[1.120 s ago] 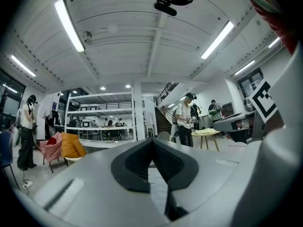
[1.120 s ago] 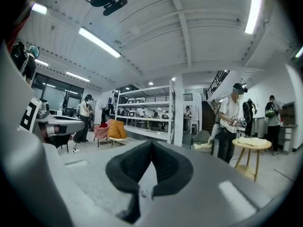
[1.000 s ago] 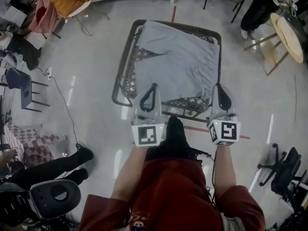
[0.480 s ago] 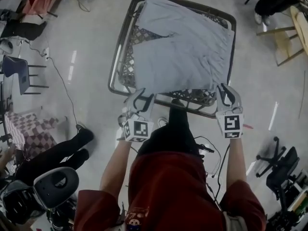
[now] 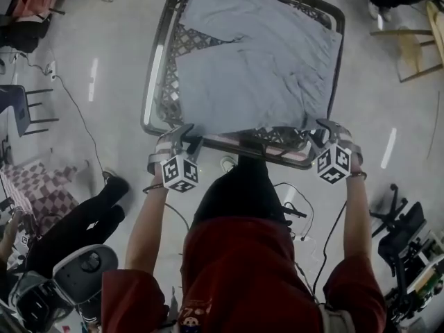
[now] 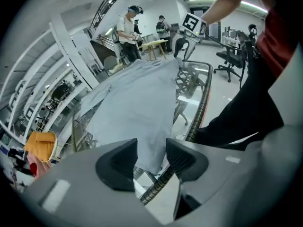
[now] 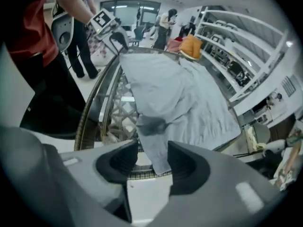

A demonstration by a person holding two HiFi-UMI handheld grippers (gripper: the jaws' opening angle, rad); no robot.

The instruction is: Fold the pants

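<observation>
Grey pants (image 5: 257, 61) lie spread flat on a lattice-topped table with a dark metal rim (image 5: 149, 82). My left gripper (image 5: 184, 136) is at the pants' near left corner and my right gripper (image 5: 326, 132) at the near right corner, both pointing steeply down. In the left gripper view the jaws (image 6: 151, 156) have just been opening, and the pants' corner (image 6: 142, 117) hangs between them without the pads pressing on it. In the right gripper view the jaws (image 7: 153, 162) have also just been opening, with the other corner of the pants (image 7: 189, 98) lying between them, loose.
My legs in black trousers (image 5: 239, 193) stand against the table's near rim. A seated person's legs (image 5: 76, 227) and a dark chair (image 5: 17, 109) are at the left. A wooden chair (image 5: 423, 40) is at the upper right, an office chair (image 5: 402, 234) at the lower right. Cables (image 5: 298, 214) lie on the floor.
Both grippers have dropped from in front of me to the table's near edge and tipped downward. Their jaws, shut before, now stand apart around the pants' near corners.
</observation>
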